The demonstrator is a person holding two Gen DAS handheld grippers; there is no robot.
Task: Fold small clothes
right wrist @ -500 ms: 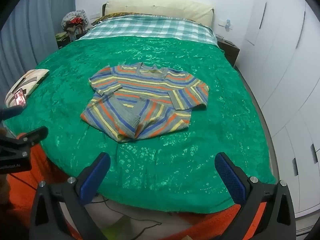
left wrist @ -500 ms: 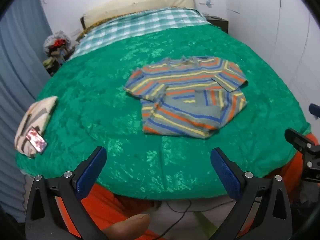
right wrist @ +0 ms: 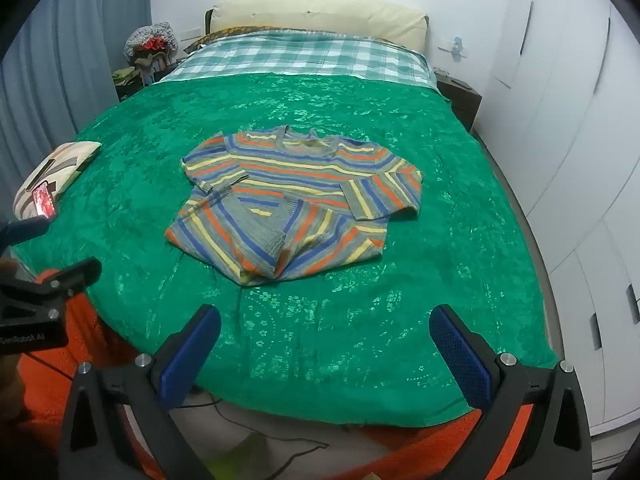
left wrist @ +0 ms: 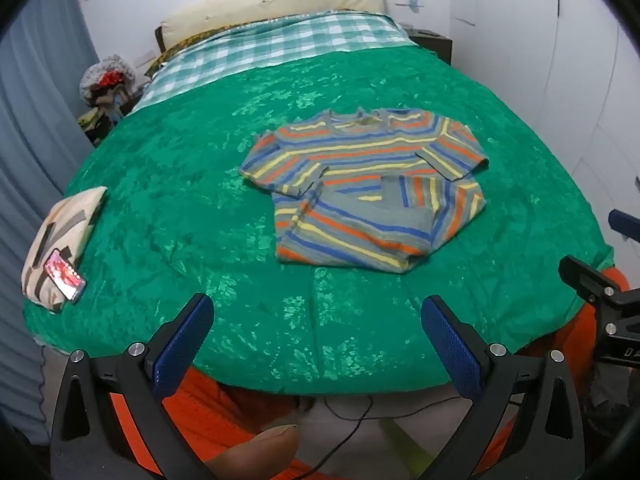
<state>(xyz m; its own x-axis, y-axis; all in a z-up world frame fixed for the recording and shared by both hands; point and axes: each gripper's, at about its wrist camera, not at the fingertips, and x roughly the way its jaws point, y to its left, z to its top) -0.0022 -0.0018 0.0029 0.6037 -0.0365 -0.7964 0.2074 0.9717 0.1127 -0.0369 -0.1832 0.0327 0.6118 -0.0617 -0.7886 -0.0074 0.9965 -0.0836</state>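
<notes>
A small striped sweater [left wrist: 360,188] [right wrist: 296,204], grey with blue, orange and yellow bands, lies on the green bedspread [left wrist: 200,184] [right wrist: 360,320] in the middle of the bed. Both sleeves are folded in over the body and its bottom hem points toward me. My left gripper [left wrist: 316,344] hangs open over the near edge of the bed, well short of the sweater, nothing between its blue pads. My right gripper [right wrist: 326,350] is likewise open and empty over the near edge. Each gripper shows at the side of the other's view.
A folded patterned cloth [left wrist: 60,240] with a lit phone [left wrist: 64,274] on it sits at the bed's left edge. A checked sheet [left wrist: 272,48] and pillow [left wrist: 272,4] are at the head. White wardrobe doors [right wrist: 580,160] line the right. Orange fabric [left wrist: 208,408] and a cable hang below the bed edge.
</notes>
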